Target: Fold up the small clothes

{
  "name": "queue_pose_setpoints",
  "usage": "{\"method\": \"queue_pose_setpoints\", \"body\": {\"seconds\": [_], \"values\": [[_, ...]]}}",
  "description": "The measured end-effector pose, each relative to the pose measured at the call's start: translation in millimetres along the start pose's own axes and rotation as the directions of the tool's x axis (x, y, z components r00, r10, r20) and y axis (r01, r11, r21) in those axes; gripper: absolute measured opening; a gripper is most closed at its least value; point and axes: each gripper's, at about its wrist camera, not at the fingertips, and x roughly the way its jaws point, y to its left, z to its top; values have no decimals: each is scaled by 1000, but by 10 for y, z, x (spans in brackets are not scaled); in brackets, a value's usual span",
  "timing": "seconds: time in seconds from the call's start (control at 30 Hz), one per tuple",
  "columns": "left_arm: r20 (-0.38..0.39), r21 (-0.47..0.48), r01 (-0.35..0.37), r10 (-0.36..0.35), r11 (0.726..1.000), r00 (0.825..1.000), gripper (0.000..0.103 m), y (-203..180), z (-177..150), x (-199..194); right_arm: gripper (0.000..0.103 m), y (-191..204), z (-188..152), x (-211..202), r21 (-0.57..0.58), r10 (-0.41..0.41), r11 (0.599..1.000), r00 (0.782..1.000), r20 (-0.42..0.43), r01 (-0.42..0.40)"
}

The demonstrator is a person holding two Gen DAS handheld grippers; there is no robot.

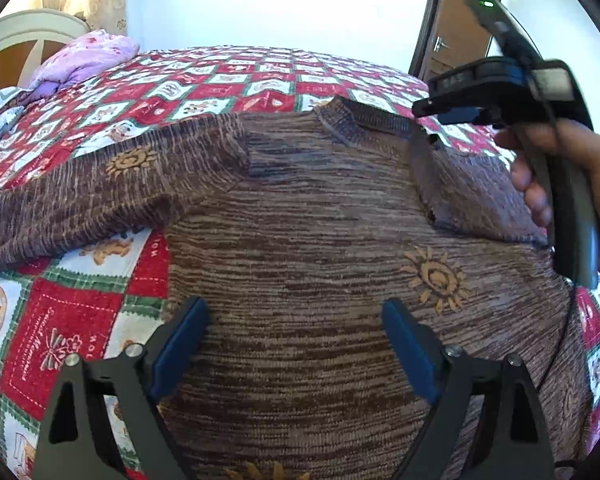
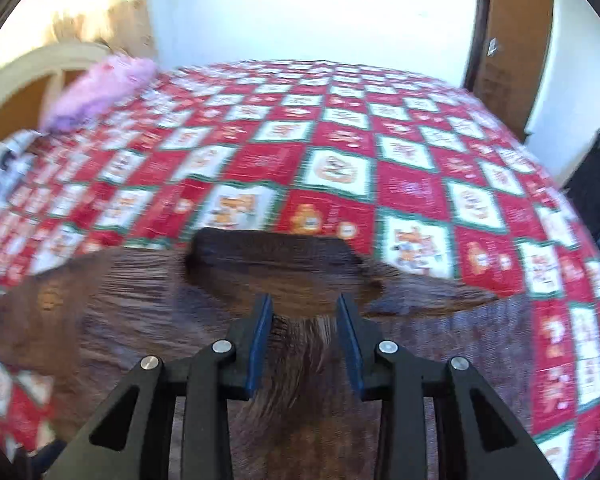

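A brown striped knit sweater [image 1: 300,240] with orange sun motifs lies flat on the bed, collar [image 1: 364,120] at the far side. Its left sleeve [image 1: 80,196] is spread out to the left; its right sleeve [image 1: 480,196] is folded in over the body. My left gripper [image 1: 296,320] is open and empty above the sweater's lower body. My right gripper [image 1: 424,114] appears in the left wrist view by the collar and right shoulder. In the blurred right wrist view my right gripper [image 2: 304,308] has its jaws partly apart with a fold of the sweater [image 2: 300,344] between them, near the collar [image 2: 276,256].
A red, white and green patchwork quilt [image 2: 340,140] covers the bed. A pink bundle of bedding [image 1: 88,56] lies at the far left by a cream headboard [image 1: 20,36]. A brown door [image 2: 516,40] stands at the far right, with a dark object [image 2: 596,184] beside the bed.
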Motion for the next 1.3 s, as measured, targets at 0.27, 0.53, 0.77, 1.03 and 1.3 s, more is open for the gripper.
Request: {"method": "queue_pose_setpoints", "body": {"seconds": [0.27, 0.53, 0.77, 1.03, 1.3], "values": [[5, -46, 11, -10, 999, 1000, 92, 63, 8, -42, 37, 106, -501, 120, 35, 170, 985, 980, -104, -167], [17, -83, -20, 22, 996, 1000, 92, 233, 69, -256, 40, 347, -880, -195, -105, 202, 972, 975, -96, -212], [44, -63, -109, 112, 992, 993, 92, 343, 109, -385, 44, 430, -1099, -263, -175, 253, 943, 952, -170, -282], [50, -42, -183, 185, 982, 981, 92, 509, 188, -430, 46, 225, -997, -62, -102, 167, 977, 971, -171, -186], [34, -20, -247, 248, 969, 968, 92, 734, 234, -388, 53, 340, -1154, -159, -183, 132, 971, 984, -118, -153]]}}
